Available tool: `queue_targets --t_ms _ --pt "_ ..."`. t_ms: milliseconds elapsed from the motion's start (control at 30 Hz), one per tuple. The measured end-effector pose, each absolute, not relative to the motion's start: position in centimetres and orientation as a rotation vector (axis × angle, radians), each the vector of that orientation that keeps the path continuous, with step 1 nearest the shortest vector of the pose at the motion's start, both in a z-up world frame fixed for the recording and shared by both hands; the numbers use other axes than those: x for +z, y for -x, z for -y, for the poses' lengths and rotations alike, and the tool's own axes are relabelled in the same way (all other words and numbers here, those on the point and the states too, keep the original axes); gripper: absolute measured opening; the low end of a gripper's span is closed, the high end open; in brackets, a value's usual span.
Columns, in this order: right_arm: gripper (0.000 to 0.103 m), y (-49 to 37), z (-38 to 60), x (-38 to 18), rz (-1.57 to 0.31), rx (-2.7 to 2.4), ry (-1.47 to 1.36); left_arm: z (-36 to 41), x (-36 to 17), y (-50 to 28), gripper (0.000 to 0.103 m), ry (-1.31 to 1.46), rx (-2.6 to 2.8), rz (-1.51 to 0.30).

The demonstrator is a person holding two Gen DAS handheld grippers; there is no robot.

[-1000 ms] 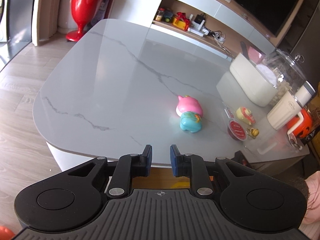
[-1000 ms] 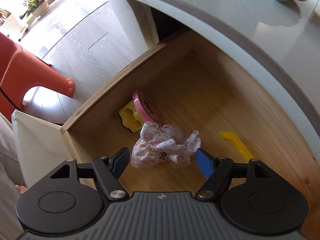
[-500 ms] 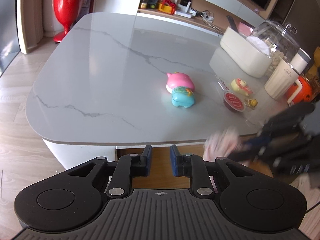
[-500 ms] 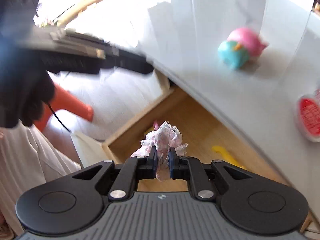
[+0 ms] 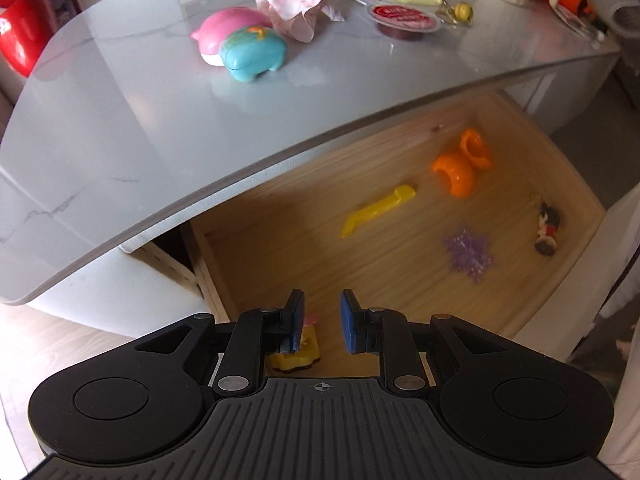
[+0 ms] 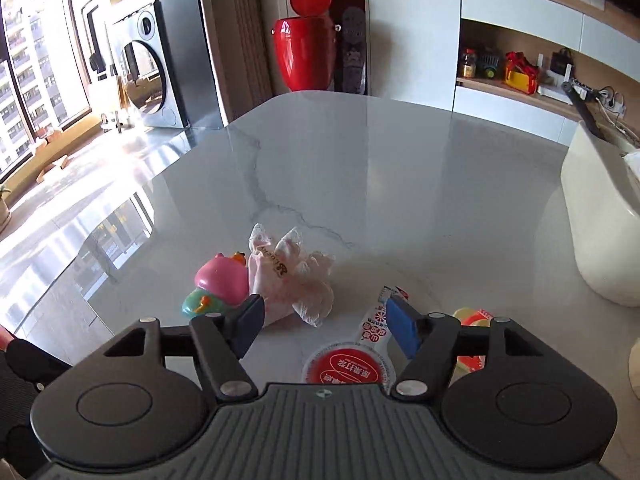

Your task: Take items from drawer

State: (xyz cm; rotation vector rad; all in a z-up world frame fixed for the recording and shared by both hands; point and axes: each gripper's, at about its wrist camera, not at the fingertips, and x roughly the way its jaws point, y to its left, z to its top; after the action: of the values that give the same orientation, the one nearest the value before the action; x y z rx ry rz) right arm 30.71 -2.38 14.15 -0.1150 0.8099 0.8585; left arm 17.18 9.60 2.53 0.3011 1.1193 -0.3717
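The wooden drawer (image 5: 224, 280) stands pulled out under the marble table (image 5: 120, 120). Inside lie a yellow tool (image 5: 376, 210), two orange shell halves (image 5: 460, 168), a purple snowflake (image 5: 468, 254), a small figure charm (image 5: 547, 228) and a yellow-pink toy (image 5: 300, 350). My left gripper (image 5: 320, 322) hovers over the drawer's near left corner, just above that toy, narrowly open and holding nothing. The pink lacy cloth (image 6: 292, 280) lies on the table beside the pink-and-teal toy (image 6: 220, 284). Just short of the cloth, my right gripper (image 6: 324, 320) stands wide open and empty.
A red-lidded jelly cup (image 6: 344, 368) sits under the right gripper, with a yellow-and-red toy (image 6: 472, 320) to its right. A white container (image 6: 600, 232) stands at the table's right side. Beyond the table's far end stands a red vase (image 6: 304, 52).
The right gripper lifted the pink cloth out of the drawer, carried it over the table and opened, leaving it beside the pink-and-teal toy. The left gripper tipped down over the drawer.
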Motion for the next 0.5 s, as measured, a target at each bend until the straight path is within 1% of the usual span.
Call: queue_targets --t_ms 33,67,133,167,200,300,433,500 --pt "0.068 -30.0 3.7 14.6 -0.795 0.855 0.094 -9.5 2.4 -17.1 0.022 -0.346 -0.369 -1.118" --pt "0.070 -29.3 5.0 15.0 -0.786 0.857 0.074 -9.1 2.2 -17.1 0.022 -0.398 -0.363 -1.120" --pt "0.079 -27.7 8.2 16.0 -0.764 0.882 0.033 -8.2 1.9 -17.3 0.022 -0.503 -0.382 -1.134" --pt "0.086 -27.0 9.6 16.1 -0.751 0.885 0.017 -7.7 1.6 -17.3 0.022 -0.587 -0.427 -1.157" --pt "0.087 -26.0 11.0 16.0 -0.729 0.882 0.006 -7.2 1.4 -17.3 0.026 -0.674 -0.462 -1.185" --pt "0.087 -24.8 13.6 15.4 -0.706 0.859 0.030 -5.9 0.5 -17.5 0.026 -0.881 -0.513 -1.263" --pt "0.087 -25.1 15.1 14.1 -0.778 0.869 0.008 -4.8 -0.6 -18.5 0.026 -0.980 -0.604 -1.317" --pt "0.087 -25.4 15.9 13.3 -0.817 0.843 -0.009 -4.4 -1.0 -18.9 0.026 -1.032 -0.619 -1.313"
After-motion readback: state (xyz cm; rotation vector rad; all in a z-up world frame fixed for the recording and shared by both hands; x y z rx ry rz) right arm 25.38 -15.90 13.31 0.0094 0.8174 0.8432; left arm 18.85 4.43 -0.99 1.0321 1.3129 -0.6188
